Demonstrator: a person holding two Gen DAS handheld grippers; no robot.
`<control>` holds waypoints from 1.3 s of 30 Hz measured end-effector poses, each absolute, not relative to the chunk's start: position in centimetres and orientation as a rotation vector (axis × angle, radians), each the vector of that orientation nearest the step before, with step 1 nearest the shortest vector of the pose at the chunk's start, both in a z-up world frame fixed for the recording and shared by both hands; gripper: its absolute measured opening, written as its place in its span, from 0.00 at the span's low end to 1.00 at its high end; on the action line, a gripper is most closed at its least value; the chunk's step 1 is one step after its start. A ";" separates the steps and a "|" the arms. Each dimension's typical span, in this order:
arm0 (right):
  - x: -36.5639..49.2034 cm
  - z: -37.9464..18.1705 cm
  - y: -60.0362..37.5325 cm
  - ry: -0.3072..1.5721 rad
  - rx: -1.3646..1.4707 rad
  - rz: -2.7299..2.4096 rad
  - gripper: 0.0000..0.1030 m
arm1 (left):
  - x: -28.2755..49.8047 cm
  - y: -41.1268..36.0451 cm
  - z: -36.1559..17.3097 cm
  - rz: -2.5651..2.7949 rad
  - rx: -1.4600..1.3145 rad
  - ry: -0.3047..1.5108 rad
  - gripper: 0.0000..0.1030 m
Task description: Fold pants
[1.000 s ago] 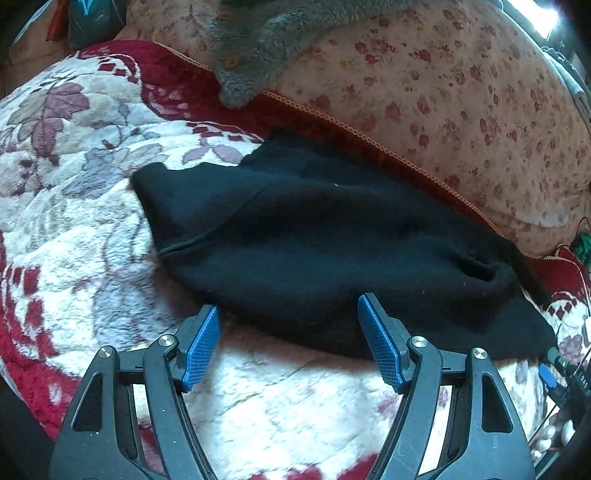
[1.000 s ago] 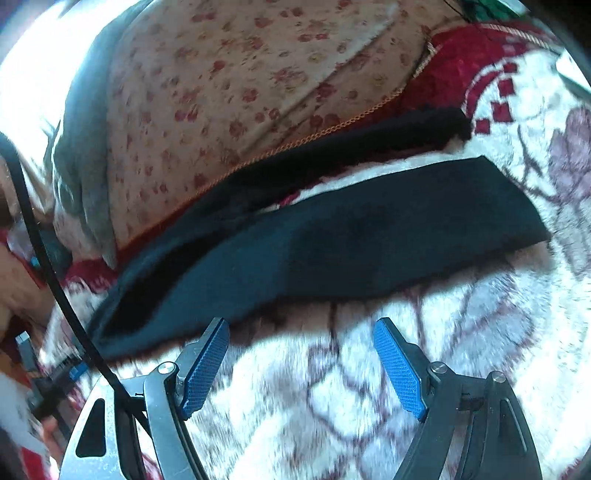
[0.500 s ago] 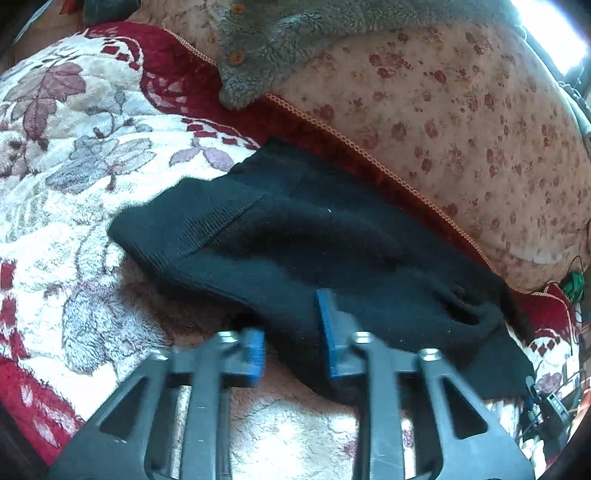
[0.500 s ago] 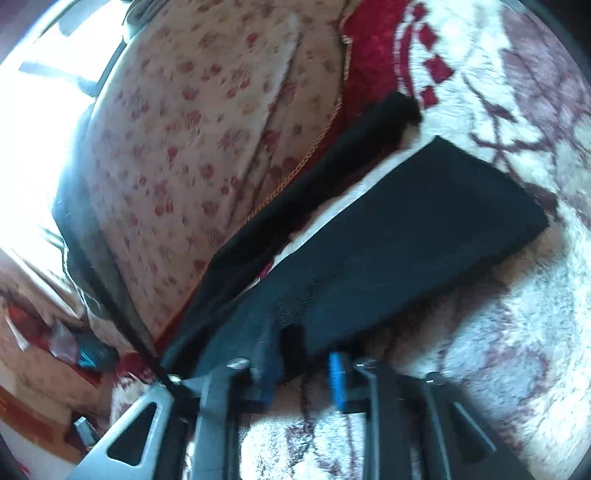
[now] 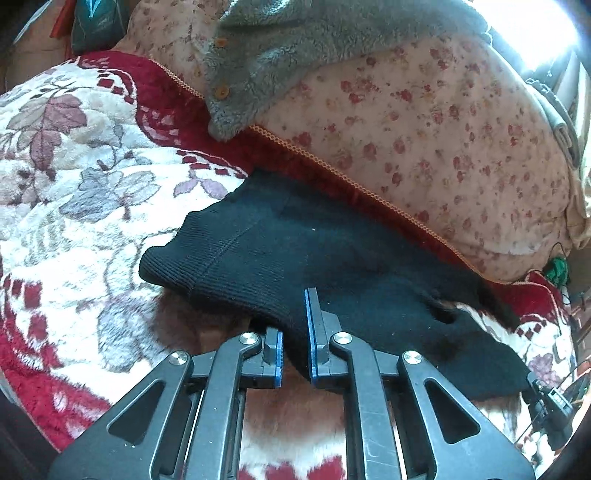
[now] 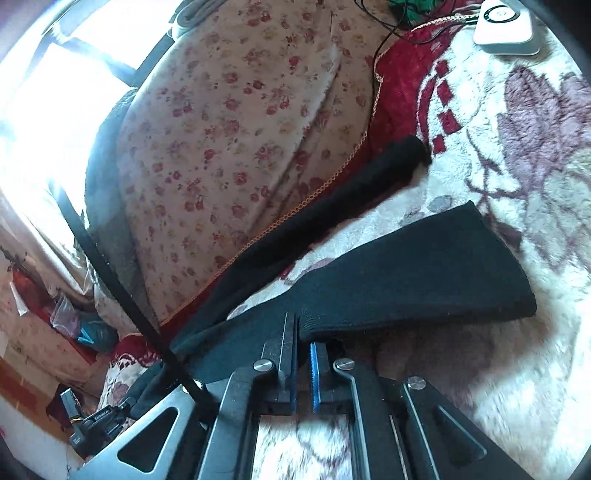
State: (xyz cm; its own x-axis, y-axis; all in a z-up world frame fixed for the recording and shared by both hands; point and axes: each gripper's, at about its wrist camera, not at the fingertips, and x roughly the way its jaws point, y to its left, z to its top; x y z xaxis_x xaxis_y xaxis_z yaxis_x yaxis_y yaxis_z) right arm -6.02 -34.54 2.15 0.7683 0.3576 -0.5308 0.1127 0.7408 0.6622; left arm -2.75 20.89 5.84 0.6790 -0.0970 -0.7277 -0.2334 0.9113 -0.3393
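Note:
The black pants lie across a floral white-and-red blanket. My left gripper is shut on the near edge of the pants close to the ribbed waistband, which is lifted a little. In the right wrist view the two pant legs stretch away, the far one along the cushion seam. My right gripper is shut on the near edge of the closer leg, lifting it slightly off the blanket.
A flowered cushion rises behind the pants with a grey fleece garment draped on it. A white device and cables sit at the blanket's far corner. Clutter lies beside the bed.
Both grippers went from wide open before the pants to shut on the near edge. The fabric edge has lifted off the blanket at both grips.

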 end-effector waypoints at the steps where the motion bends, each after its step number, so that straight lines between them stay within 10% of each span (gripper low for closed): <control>1: -6.5 2.3 -34.6 0.704 0.730 0.150 0.04 | -3.2 21.0 6.0 0.076 -0.430 0.825 0.09; 39: -10.9 7.0 -34.3 0.870 0.618 0.027 0.25 | -11.3 23.7 8.7 0.216 -0.233 0.823 0.27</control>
